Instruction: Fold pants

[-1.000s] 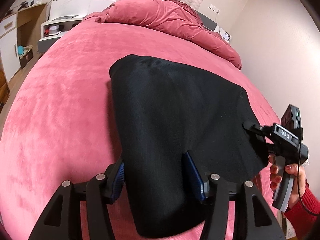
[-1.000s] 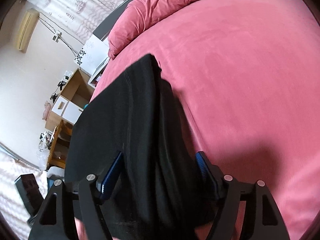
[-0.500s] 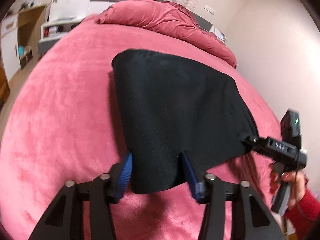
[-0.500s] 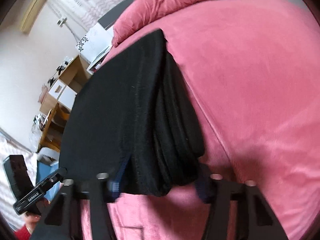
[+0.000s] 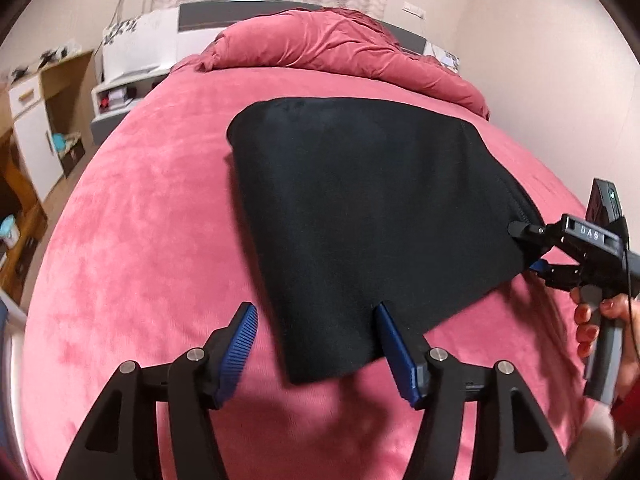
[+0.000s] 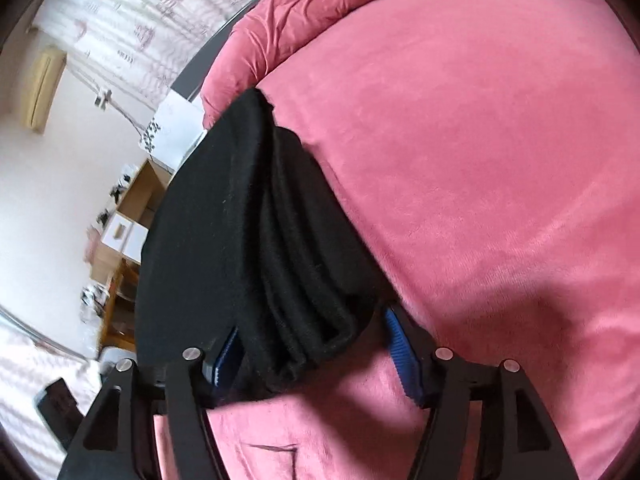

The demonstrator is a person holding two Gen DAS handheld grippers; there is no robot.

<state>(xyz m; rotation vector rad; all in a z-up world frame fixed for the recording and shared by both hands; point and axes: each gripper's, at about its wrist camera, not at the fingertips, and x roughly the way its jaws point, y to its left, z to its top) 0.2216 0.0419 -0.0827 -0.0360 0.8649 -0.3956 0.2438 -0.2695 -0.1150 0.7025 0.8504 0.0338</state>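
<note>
Black pants lie folded into a thick stack on the pink bed. My left gripper is open, its blue pads on either side of the stack's near corner, which lies flat between them. My right gripper is open too, with the folded edge of the pants lying between its jaws. In the left wrist view the right gripper sits at the stack's right corner.
A pink duvet is bunched at the head of the bed. A white and wood shelf unit stands to the left of the bed. A wall is close on the right side.
Both grippers have lowered the folded pants onto the bed and drawn back toward the near edge. The left jaws have spread wider and the cloth now lies flat.
</note>
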